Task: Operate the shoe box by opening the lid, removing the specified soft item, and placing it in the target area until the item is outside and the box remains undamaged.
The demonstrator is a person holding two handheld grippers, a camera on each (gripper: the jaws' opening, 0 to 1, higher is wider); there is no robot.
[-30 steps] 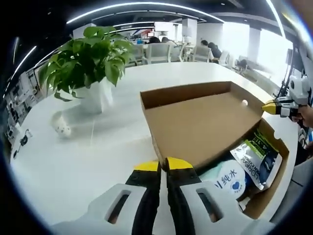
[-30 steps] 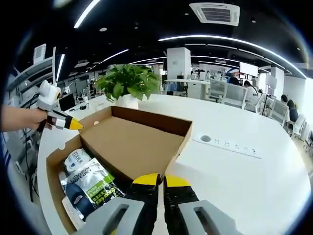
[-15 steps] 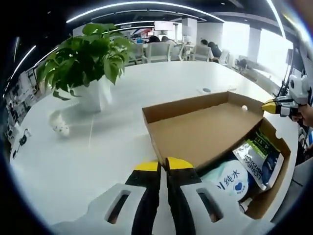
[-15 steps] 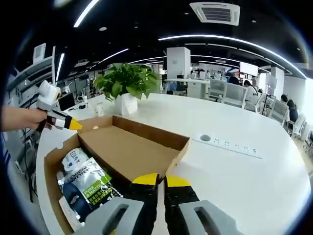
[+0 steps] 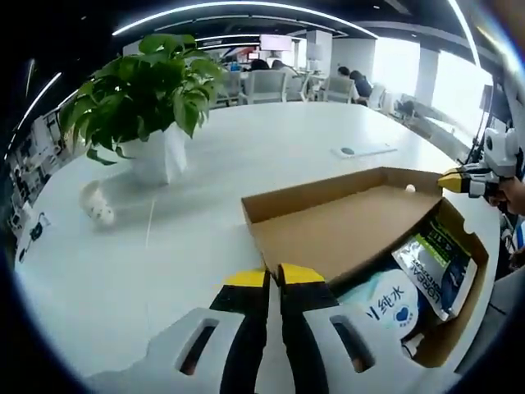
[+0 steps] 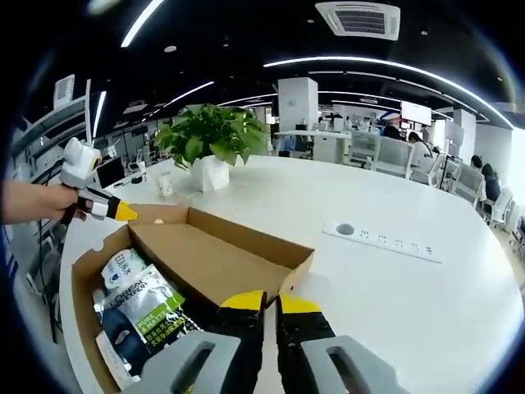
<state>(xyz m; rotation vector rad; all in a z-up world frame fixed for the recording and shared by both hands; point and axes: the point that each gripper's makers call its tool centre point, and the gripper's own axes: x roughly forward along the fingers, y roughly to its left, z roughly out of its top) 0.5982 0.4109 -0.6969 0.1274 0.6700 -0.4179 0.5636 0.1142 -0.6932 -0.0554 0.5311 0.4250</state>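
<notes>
Left gripper view: left gripper [image 5: 276, 277], yellow tips drawn together with only a thin slit between, nothing visibly between them, poised at the near edge of the lid [image 5: 340, 226]. Lid: plain brown corrugated card, hinged back and lying nearly flat over the white table [image 5: 164, 246], inner face up. Shoe box [image 5: 458, 324], same card, open, to the right of the lid. Contents: a round white soft pack with blue characters [image 5: 384, 300] nearest the gripper, and a green-and-white printed pouch [image 5: 433, 263] beside it. The other gripper's yellow tip shows at the far right edge, next to the box's far corner. Also on the table: a potted plant [image 5: 143, 94] in a white pot and a small white object [image 5: 97, 209], well apart from the box. Right gripper view: right gripper [image 6: 264, 301], tips likewise nearly closed and seemingly empty, at the lid's edge [image 6: 213, 263]; the box [image 6: 82, 279] lies to the left with the green pouch [image 6: 146, 304] and a white pack [image 6: 121, 267] inside; a power strip [image 6: 381, 242] sits on the table to the right. Handling, as judged: the packs look light, pliable and slick-skinned; a pinch on a sealed edge or corner would likely hold better than the bulging middle. The card walls are thin and could crease if pressed.
</notes>
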